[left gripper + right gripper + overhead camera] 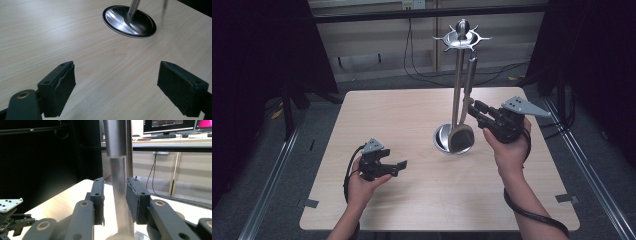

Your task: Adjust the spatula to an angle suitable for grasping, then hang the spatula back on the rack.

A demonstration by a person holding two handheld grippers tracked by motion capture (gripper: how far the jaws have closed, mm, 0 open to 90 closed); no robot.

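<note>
1 table [412, 200], light wood. On it 1 steel utensil stand [458, 80]: upright pole, round base [130, 21] a bit right of table centre, star-shaped hook ring [461, 40] at top. 1 utensil hangs from the ring, a spatula [464, 107], handle down beside the pole, flat head just over the base.

2 grippers, 1 per hand.

Right gripper [473, 109] at approx 3 o'clock of the pole, jaws pointing to 9 o'clock, level w/ the mid part of the spatula handle. In the right gripper view the handle [119, 195] runs straight up between the 2 pads [133, 200]; a thin gap shows each side, so the pads bracket it w/o pressing: tongs narrow, not clamped. Pole stands just behind the handle.

Left gripper [399, 166] at approx 7 o'clock of the base, well apart from it, low over the table, pointing to 3 o'clock. Left gripper view: 2 pads [60, 87] far apart, bare wood between, base at 1 o'clock. Tongs wide, holding nothing.

2 hands, 2 trailing cables, 1 each.
</note>
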